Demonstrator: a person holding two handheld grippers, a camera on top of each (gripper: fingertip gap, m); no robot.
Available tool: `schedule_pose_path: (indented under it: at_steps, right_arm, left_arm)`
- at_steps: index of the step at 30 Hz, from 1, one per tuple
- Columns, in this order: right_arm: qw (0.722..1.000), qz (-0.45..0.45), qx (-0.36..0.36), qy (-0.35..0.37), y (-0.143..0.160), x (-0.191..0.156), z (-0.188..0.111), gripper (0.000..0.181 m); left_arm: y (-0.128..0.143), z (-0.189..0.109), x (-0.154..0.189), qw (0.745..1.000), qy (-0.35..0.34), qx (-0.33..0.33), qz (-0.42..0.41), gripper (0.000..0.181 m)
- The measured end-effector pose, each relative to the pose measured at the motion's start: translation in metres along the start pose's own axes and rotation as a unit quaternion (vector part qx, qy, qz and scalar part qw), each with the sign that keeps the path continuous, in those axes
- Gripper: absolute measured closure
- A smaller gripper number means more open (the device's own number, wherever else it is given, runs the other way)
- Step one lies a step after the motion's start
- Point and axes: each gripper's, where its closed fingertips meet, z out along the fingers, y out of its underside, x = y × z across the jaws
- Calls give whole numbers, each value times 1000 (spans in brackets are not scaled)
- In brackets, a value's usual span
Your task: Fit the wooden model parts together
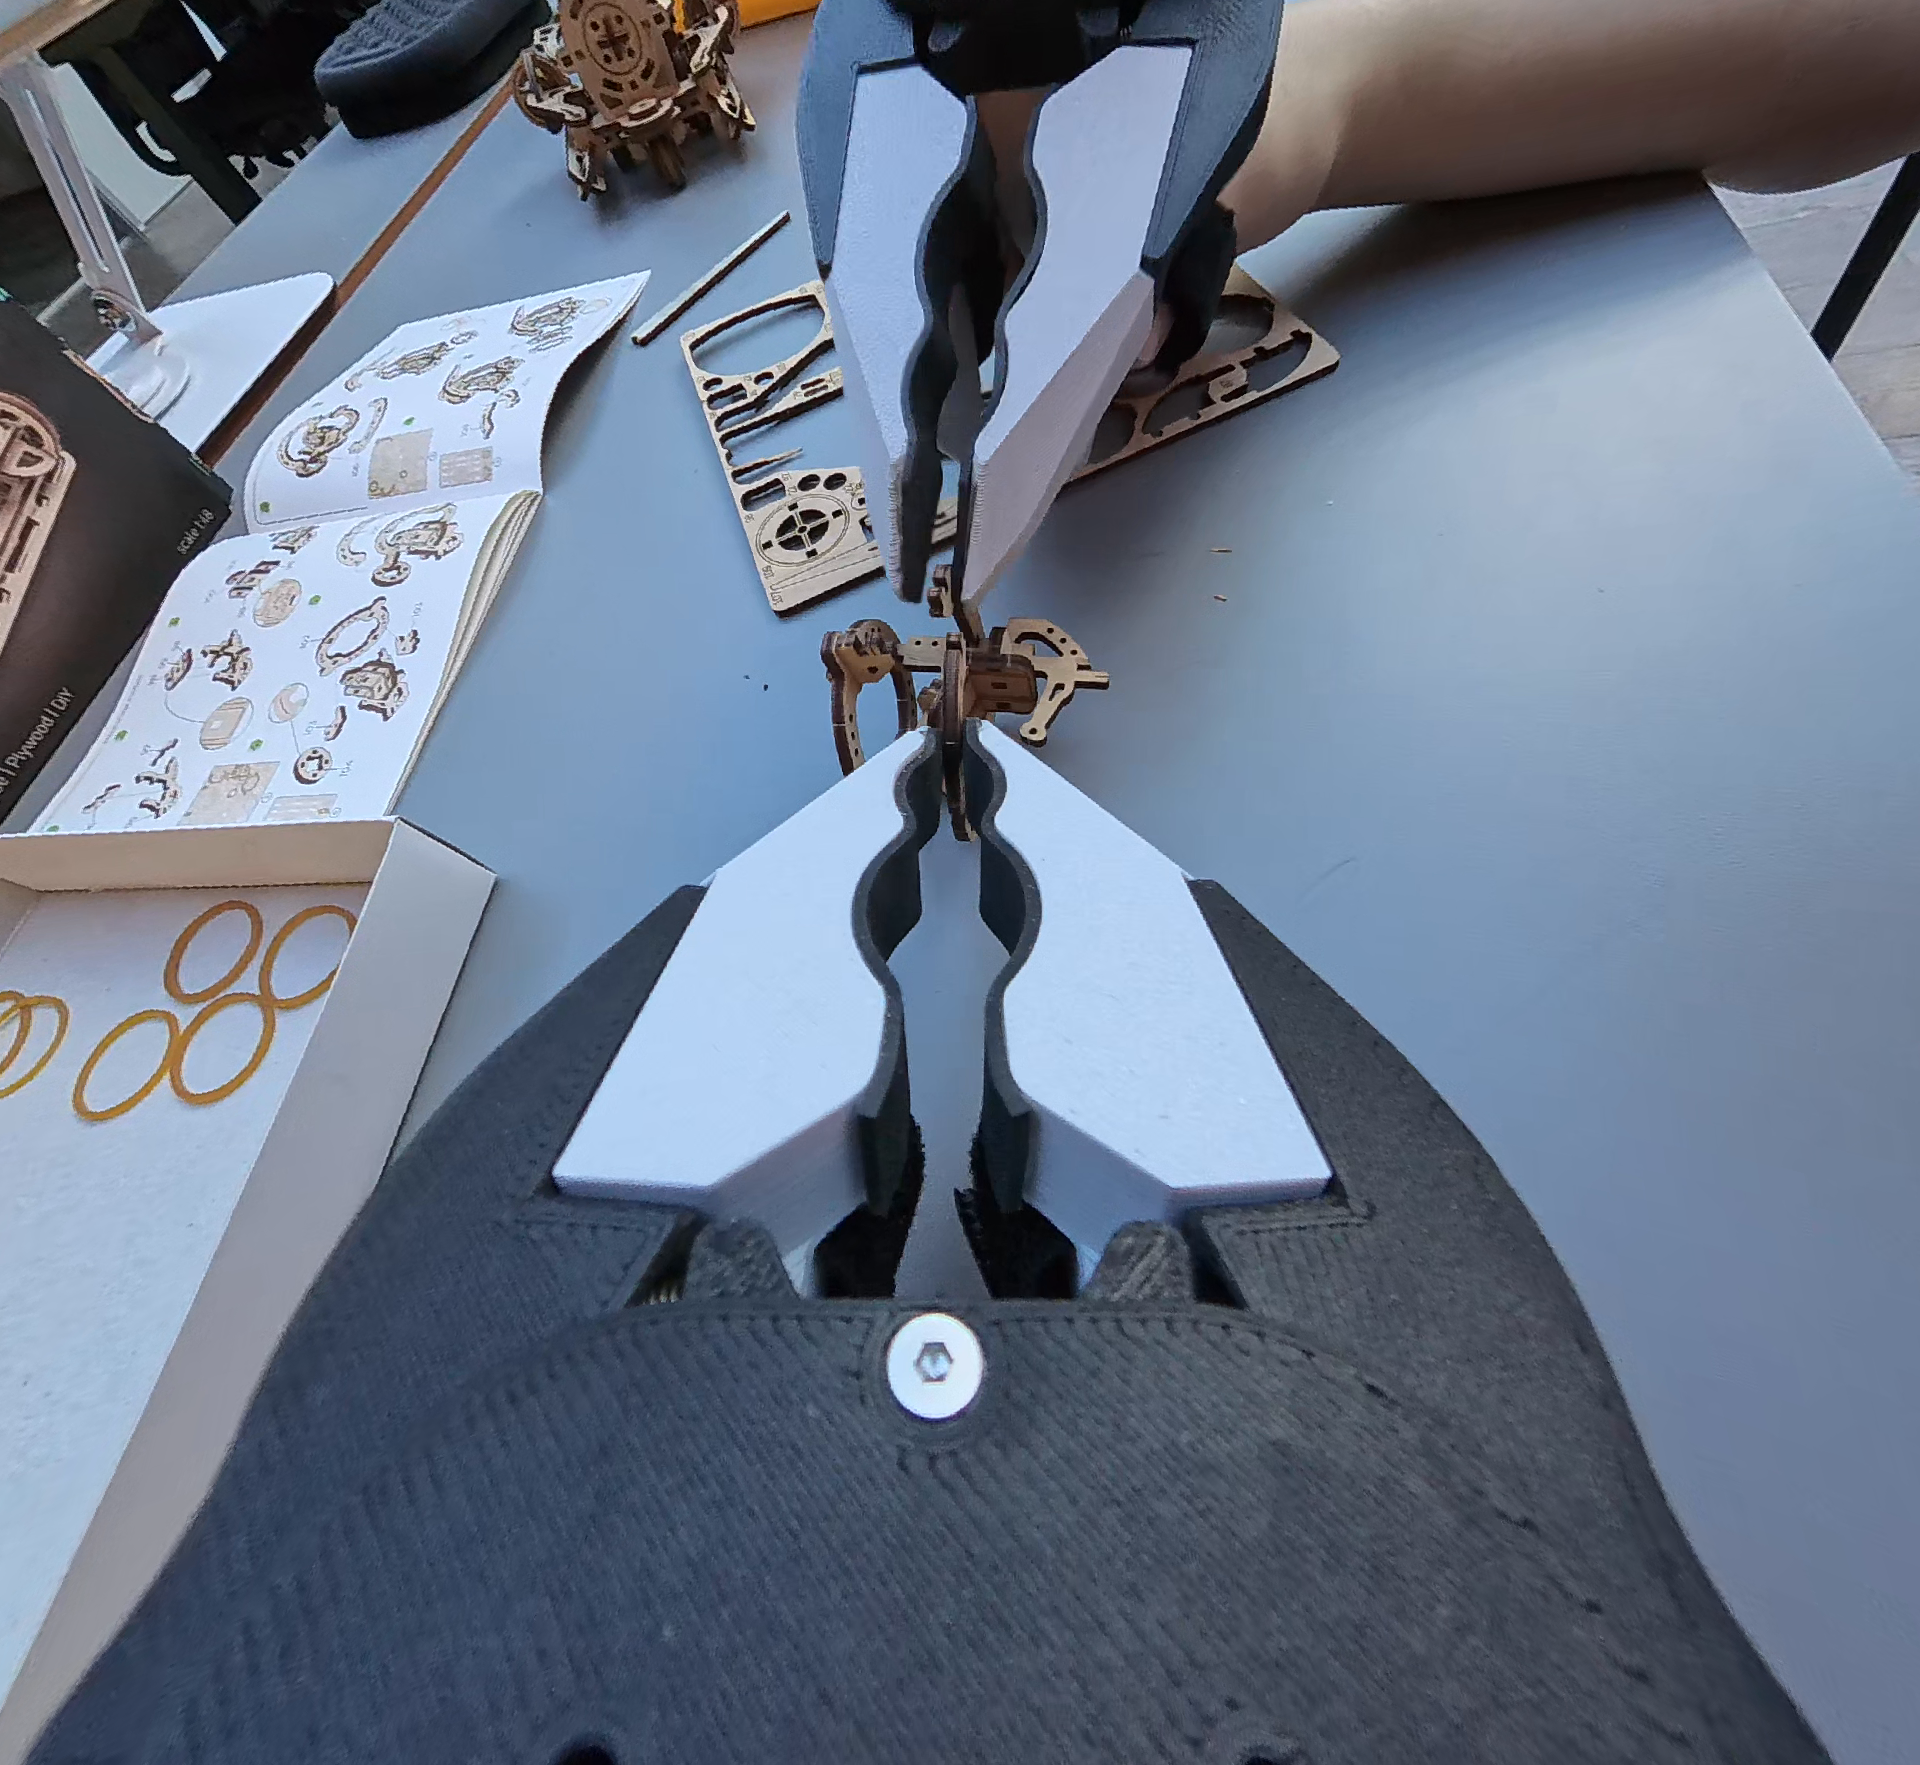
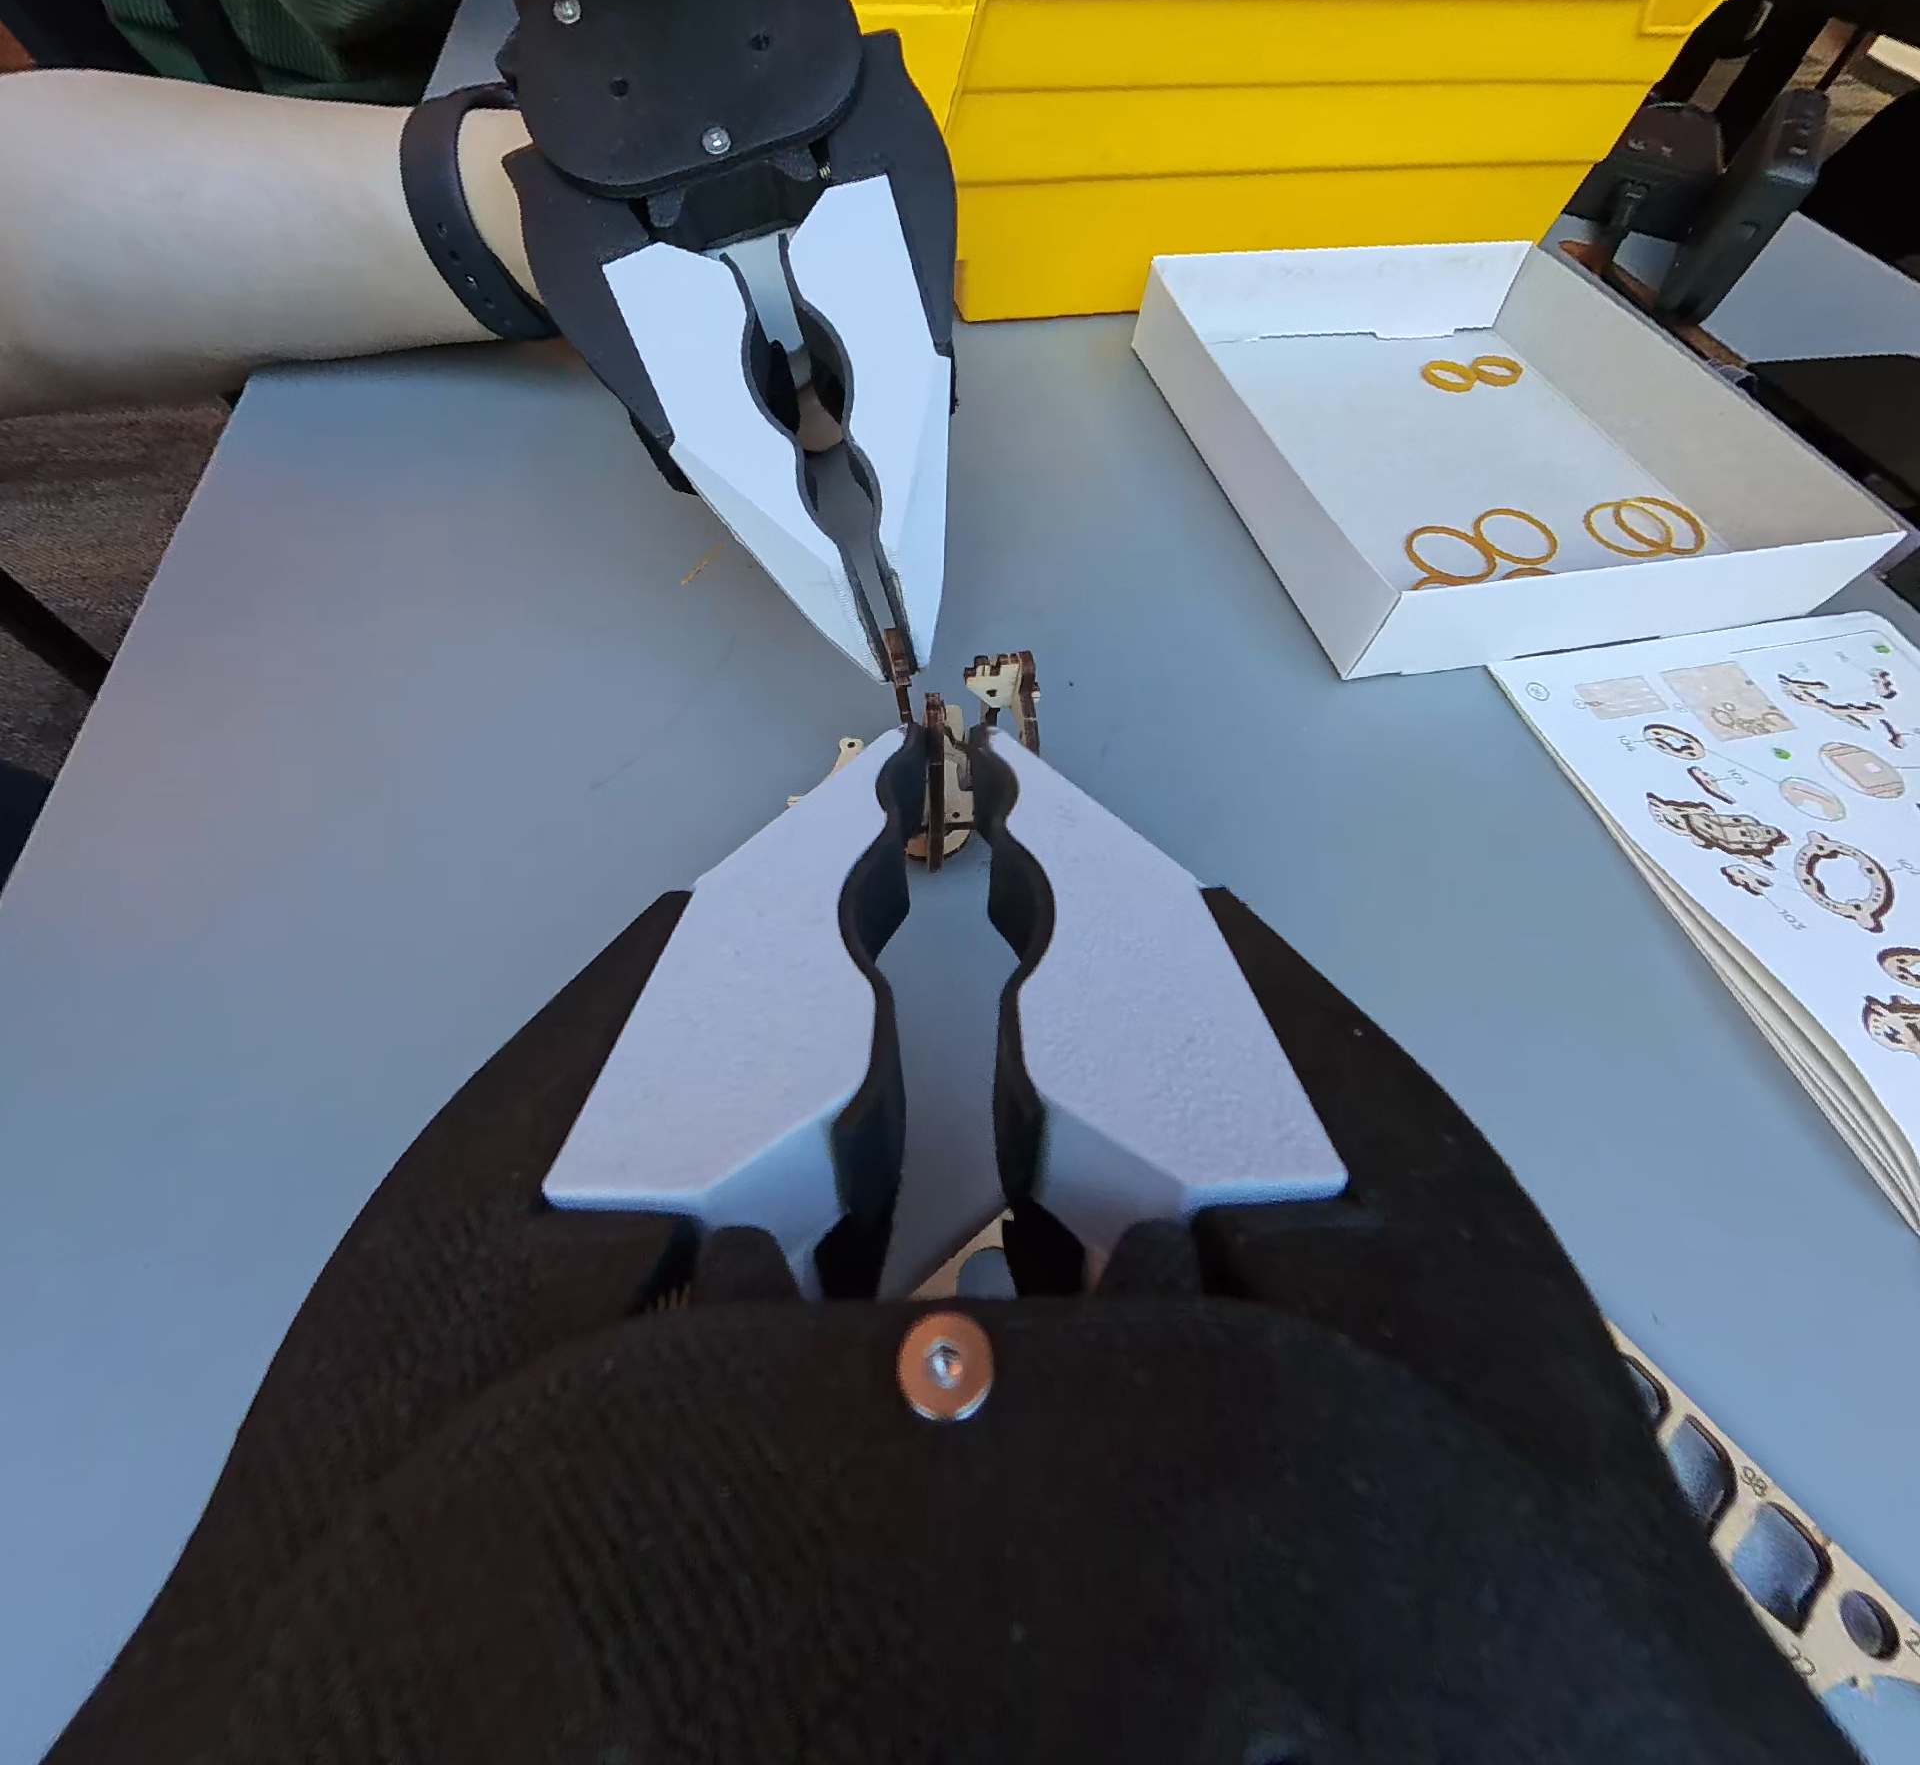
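A small wooden sub-assembly (image 1: 977, 676) of curved laser-cut pieces hangs just above the grey table (image 1: 1455, 780). My left gripper (image 1: 951, 749) is shut on a disc-like part at its near edge. My right gripper (image 1: 940, 585) comes down from the far side and pinches a small wooden piece (image 1: 943, 593) on top of the assembly. In the right wrist view my right gripper (image 2: 945, 744) is shut on wooden parts (image 2: 940, 811). There the left gripper (image 2: 899, 666) pinches a thin dark piece touching them. The joint between the parts is hidden by the fingertips.
A finished wooden model (image 1: 623, 53) stands at the back. A punched plywood sheet (image 1: 790, 468), a thin stick (image 1: 712, 276) and an open instruction booklet (image 1: 343, 552) lie nearby. A white box (image 2: 1351, 468) holds rubber bands. Yellow bins (image 2: 1247, 105) stand behind. Forearms rest on the table.
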Motion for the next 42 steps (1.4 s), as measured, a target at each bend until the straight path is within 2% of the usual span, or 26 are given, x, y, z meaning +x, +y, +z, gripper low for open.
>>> schedule_pose_path:
  at_steps: [10,42]
  right_arm:
    - [1000,0,-9,-8,2,-3,-1,180]
    - [999,-2,-44,14,6,-3,2,178]
  left_arm:
    - [0,0,1,1000,4,-3,-1,181]
    - [1,1,-2,1000,-4,-4,-6,180]
